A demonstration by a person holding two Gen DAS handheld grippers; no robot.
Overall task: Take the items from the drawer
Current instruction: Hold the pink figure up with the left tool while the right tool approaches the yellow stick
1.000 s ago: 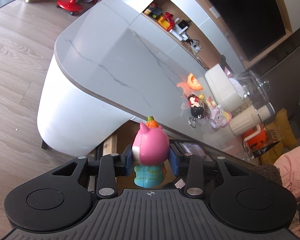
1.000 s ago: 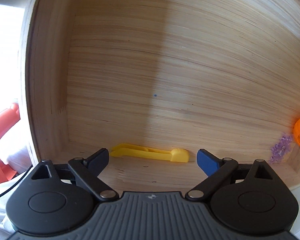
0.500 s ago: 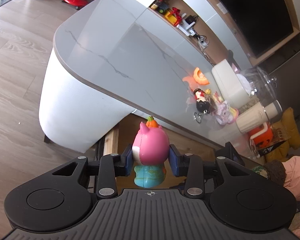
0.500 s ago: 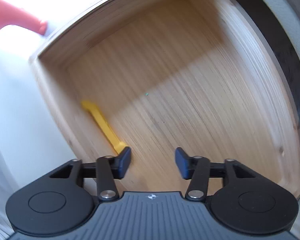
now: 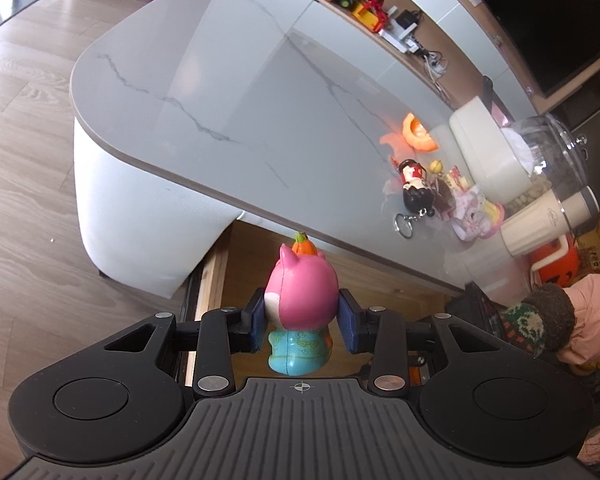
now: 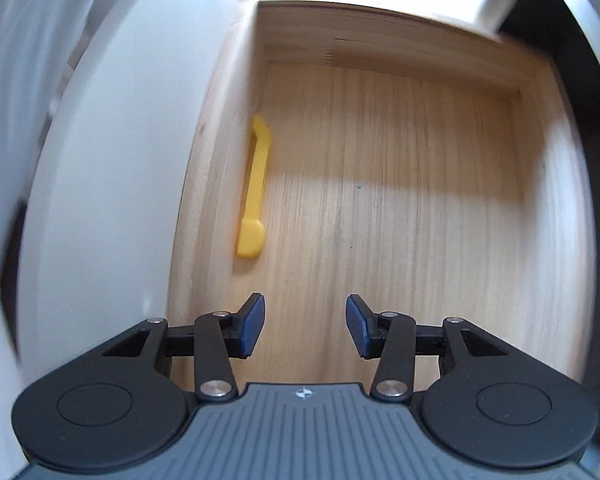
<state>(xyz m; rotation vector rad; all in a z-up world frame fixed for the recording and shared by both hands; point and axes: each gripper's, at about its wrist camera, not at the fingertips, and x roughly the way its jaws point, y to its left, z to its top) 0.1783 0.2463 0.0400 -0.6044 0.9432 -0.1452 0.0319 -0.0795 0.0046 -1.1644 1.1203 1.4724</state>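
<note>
So the count: one yellow plastic piece [image 6: 254, 188] in the drawer [image 6: 380, 200], one pink squishy toy [image 5: 300, 300], one orange pumpkin thing [image 5: 418, 133], one keychain doll [image 5: 415, 192] on the desk [image 5: 220, 92].

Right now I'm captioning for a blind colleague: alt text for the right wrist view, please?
The right gripper, jaws apart and empty, points down into a wooden drawer. A yellow plastic tool lies flat along the drawer's left wall, ahead of the fingers and untouched.

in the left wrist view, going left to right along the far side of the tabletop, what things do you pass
orange toy → doll keychain → pink plush → white box → glass jar
</note>
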